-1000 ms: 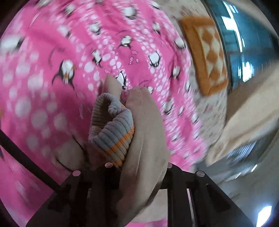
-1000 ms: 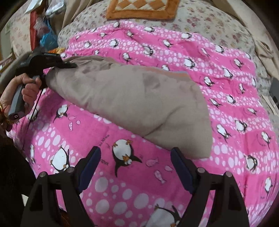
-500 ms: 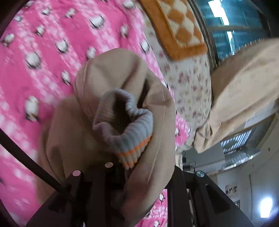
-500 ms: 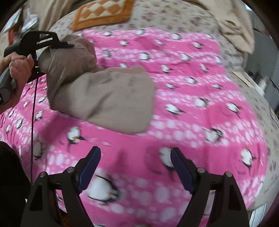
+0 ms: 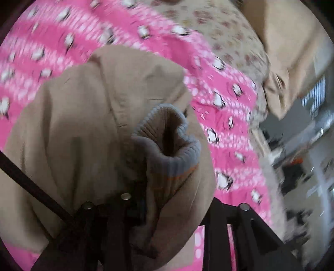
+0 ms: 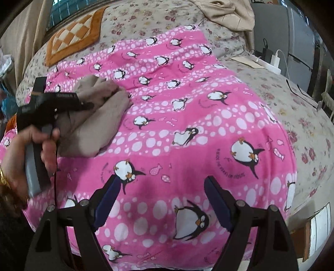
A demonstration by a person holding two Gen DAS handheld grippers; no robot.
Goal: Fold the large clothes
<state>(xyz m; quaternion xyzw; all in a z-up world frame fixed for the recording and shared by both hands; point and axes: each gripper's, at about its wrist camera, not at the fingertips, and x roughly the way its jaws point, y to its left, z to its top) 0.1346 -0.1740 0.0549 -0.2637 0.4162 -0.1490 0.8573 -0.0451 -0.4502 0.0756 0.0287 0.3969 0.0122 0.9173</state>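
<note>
A tan garment with a grey ribbed cuff and an orange stripe fills the left wrist view. My left gripper is shut on it near the cuff; its fingertips are hidden by the cloth. In the right wrist view the same garment lies bunched at the left of a pink penguin blanket, held by the left gripper. My right gripper is open and empty above the blanket's near part.
The blanket lies on a floral bedspread. An orange checkered cushion is at the far left. A beige cloth lies at the far edge. A white charger and cable are on the right.
The left gripper has carried the garment left and down onto the blanket, where it is bunched smaller. The right gripper stayed open while its view swung right.
</note>
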